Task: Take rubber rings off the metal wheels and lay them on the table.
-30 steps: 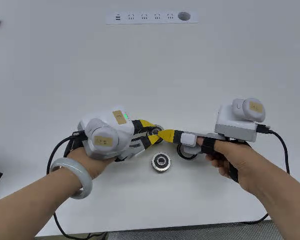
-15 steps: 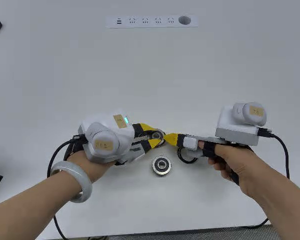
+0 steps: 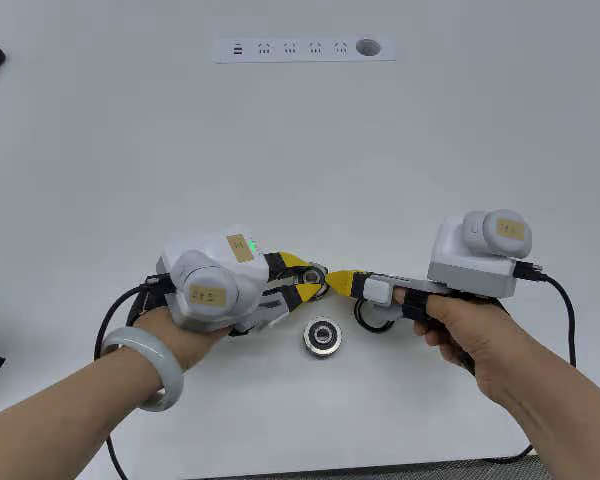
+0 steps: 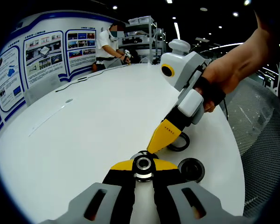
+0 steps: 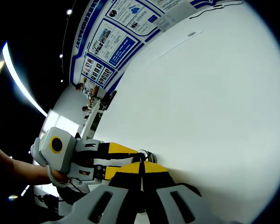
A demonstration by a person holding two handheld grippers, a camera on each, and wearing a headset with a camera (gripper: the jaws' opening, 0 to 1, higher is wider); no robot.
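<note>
Metal wheel [image 4: 143, 163] clamped in left claw [image 4: 143, 167], right claw [image 5: 142, 165] closed tight against it, black rubber ring [image 4: 180, 143] half hidden beneath.

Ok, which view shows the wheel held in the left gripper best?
The left gripper view: the wheel sits close and face-on between the yellow jaws of the left gripper. In the head view it is small and half covered by those jaws; the right gripper view catches an edge of it past its own jaws.

My left gripper [image 4: 143, 167] clamps a metal wheel [image 4: 143, 163] between its yellow tips. The right gripper [image 4: 155, 144] points its closed tip at the wheel's rim. A rubber ring [image 4: 182, 145] and a second wheel [image 4: 192, 169] lie just beside them.
</note>
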